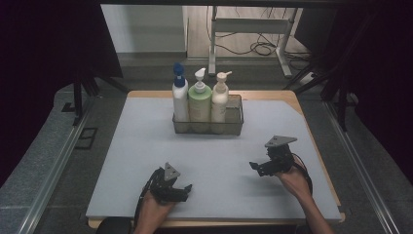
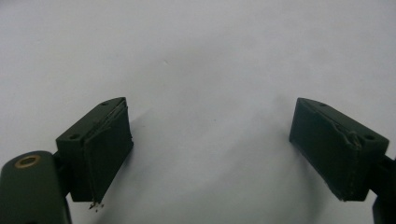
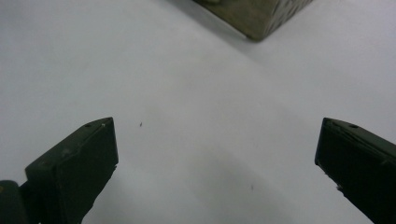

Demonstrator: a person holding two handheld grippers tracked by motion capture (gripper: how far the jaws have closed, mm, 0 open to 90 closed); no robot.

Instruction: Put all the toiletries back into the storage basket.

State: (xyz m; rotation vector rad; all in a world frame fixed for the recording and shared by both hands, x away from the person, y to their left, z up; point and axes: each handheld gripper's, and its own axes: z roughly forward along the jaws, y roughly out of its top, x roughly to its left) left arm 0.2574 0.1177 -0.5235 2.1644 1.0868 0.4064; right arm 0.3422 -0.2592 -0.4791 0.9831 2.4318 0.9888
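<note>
1. A grey mat (image 1: 146, 161) covers most of a wooden table (image 1: 292, 95).
2. A white metal stand (image 1: 253, 27) is on the floor behind the table.
3. Black cables (image 1: 263, 48) lie tangled under the stand.
4. A long metal rail (image 1: 53, 180) runs along the table's left side.

Wooden table (image 1: 311, 141), edge showing on right and far side. Big grey mat (image 1: 146, 161) covers almost whole top. Wire basket (image 1: 237, 119) sits on mat, near far edge, about middle. Three pump bottles stand inside basket in row. Rest of mat bare. One basket corner (image 3: 254, 18) seen in right gripper view.
</note>
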